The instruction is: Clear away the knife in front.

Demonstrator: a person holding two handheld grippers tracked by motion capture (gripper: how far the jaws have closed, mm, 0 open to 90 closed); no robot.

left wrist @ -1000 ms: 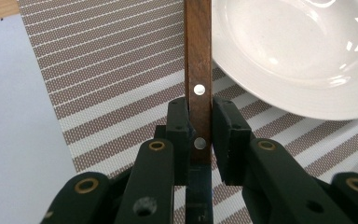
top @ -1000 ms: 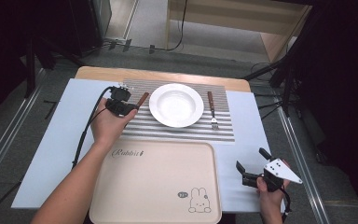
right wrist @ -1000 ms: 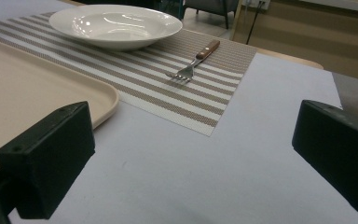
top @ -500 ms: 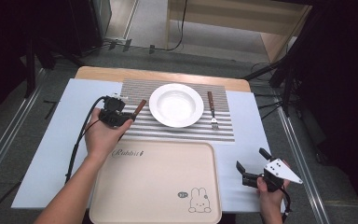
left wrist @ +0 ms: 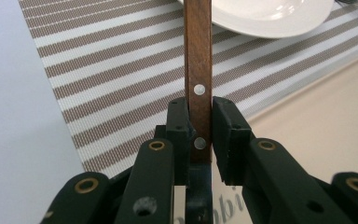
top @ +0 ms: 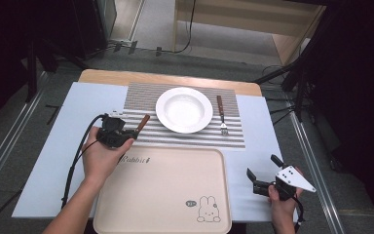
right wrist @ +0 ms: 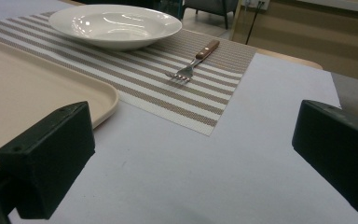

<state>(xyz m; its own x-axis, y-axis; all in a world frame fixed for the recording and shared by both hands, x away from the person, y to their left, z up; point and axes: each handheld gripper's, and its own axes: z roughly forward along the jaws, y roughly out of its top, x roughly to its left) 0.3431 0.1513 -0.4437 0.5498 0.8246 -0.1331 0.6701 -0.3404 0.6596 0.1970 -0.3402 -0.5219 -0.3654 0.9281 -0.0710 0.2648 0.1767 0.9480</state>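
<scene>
- The left tool [top: 121,135] sits over the left edge of the striped placemat [top: 141,97], just above the top-left corner of the tray [top: 160,195], with the person's left hand [top: 100,158] wrapped around its body.
- In the left gripper view the two black jaws of the left tool [left wrist: 200,126] are clamped on the end of a wooden handle [left wrist: 198,60], one pad pressing each side of it.
- That wooden handle carries two round metal rivets and runs straight away from the jaws toward the rim of the white plate [left wrist: 270,18]; what kind of utensil it belongs to I cannot tell, since its far end is hidden.
- From the high view the wooden handle [top: 142,122] slants up and to the right from the left tool, over the placemat, just left of the white plate [top: 184,109].
- The right tool [top: 265,171] rests at the lower right of the desk [top: 53,146], beside the tray's right edge, its jaws standing wide apart with nothing between them.
- A fork [top: 221,117] with a wooden grip lies on the placemat to the right of the plate, tines toward the tray.
- The tray bears a small rabbit drawing near its lower right corner.
</scene>
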